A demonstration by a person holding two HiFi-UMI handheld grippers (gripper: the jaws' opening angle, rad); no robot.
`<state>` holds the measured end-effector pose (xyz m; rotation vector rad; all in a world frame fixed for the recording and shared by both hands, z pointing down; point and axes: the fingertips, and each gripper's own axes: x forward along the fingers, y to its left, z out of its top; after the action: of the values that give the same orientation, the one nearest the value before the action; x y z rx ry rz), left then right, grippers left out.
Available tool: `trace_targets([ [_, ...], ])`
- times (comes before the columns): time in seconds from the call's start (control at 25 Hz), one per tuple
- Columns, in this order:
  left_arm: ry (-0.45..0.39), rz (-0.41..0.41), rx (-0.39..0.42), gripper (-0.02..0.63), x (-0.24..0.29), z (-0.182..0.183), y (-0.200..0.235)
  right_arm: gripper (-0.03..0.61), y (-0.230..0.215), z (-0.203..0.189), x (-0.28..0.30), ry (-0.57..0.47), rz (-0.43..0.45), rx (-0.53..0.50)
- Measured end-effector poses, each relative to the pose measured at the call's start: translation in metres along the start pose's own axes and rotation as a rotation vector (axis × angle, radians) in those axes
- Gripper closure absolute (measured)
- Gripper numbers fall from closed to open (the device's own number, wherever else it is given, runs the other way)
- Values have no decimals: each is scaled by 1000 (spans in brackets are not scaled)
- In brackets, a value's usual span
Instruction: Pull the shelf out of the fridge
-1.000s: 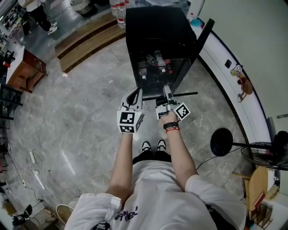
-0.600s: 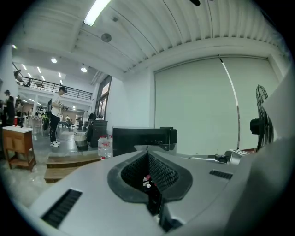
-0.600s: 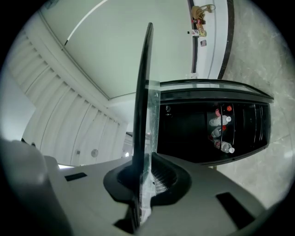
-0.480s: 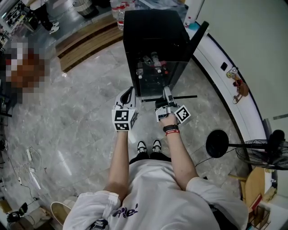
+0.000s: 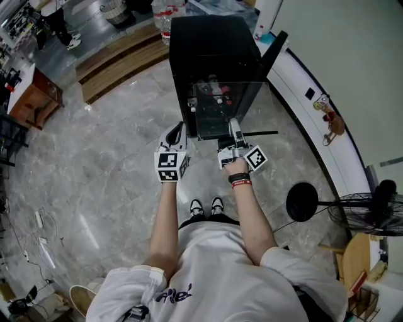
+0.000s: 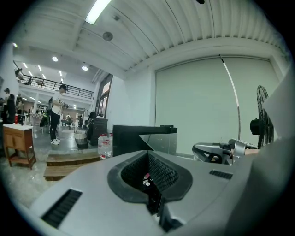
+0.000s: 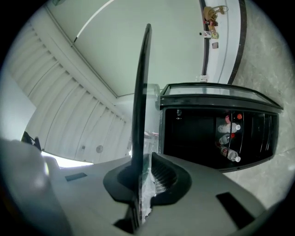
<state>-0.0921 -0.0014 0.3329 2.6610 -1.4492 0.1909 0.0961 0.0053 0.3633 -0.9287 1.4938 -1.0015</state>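
A black mini fridge [image 5: 213,53] stands on the marble floor with its door [image 5: 272,58] swung open to the right. A glass shelf [image 5: 230,107] sticks out of the front, with bottles [image 5: 214,88] showing beneath it. My right gripper [image 5: 234,131] is shut on the shelf's dark front rim [image 5: 255,133]. In the right gripper view that rim [image 7: 141,101] runs up from between the pads [image 7: 159,179], with the fridge interior [image 7: 203,133] and bottles [image 7: 228,133] behind. My left gripper [image 5: 175,133] hovers just left of the shelf, shut and holding nothing; its own view shows the jaws closed [image 6: 152,184].
A floor fan [image 5: 371,210] and a round black stand base [image 5: 302,201] are to my right by the white curved wall. A wooden step [image 5: 119,56] with water bottles [image 5: 167,12] lies behind the fridge, and a wooden table [image 5: 31,94] stands at far left.
The left gripper has drifted a little left, away from the right one. The right gripper keeps its hold on the shelf rim; the shelf's reach out of the fridge looks about the same.
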Motion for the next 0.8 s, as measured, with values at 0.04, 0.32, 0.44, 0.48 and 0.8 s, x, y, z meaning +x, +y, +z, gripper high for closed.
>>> trace_targets([
  [0.04,-2,-1,-1,597,1,0,0,541,1,0,1,2,6,-5],
  [0.32,-8,-4,-12,597,1,2,2,541,14,0,7,0,38,-10],
  [0.44,-10,-3,-18,597,3,2,6,541,18,-2,13,-5,51,10],
  [0.48,-10,-3,-18,597,4,2,8,541,19,-3,16,-3,56,14],
  [0.8,-14,-2,-27,597,5,1,15,541,21,-8,23,7,70,0],
])
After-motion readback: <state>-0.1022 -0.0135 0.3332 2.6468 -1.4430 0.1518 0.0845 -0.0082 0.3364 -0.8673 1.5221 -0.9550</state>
